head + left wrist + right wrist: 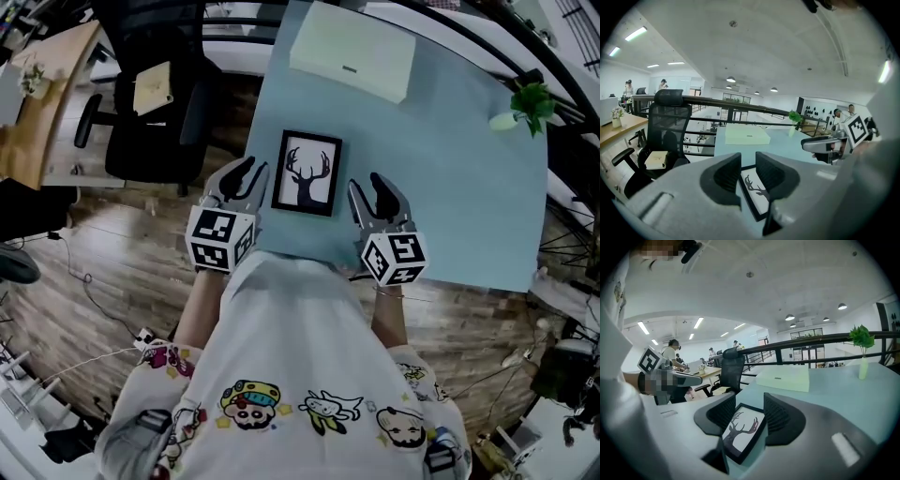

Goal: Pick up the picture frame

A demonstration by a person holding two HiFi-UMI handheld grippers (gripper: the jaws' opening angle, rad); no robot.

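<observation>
The picture frame point(307, 173), black-edged with a deer silhouette, lies flat on the light blue table point(450, 187) near its front edge. My left gripper point(247, 175) sits just left of the frame, jaws apart, nothing between them. My right gripper point(371, 190) sits just right of it, also open and empty. In the left gripper view the frame point(757, 192) shows past the jaws of the left gripper point(747, 169), with the right gripper point(825, 144) beyond. In the right gripper view the frame point(742, 431) lies beyond the gap of the right gripper point(747, 416).
A flat white box point(352, 52) lies at the table's far side. A small green plant in a white vase point(525, 103) stands at the far right corner. A black office chair point(155, 103) stands left of the table on the wooden floor.
</observation>
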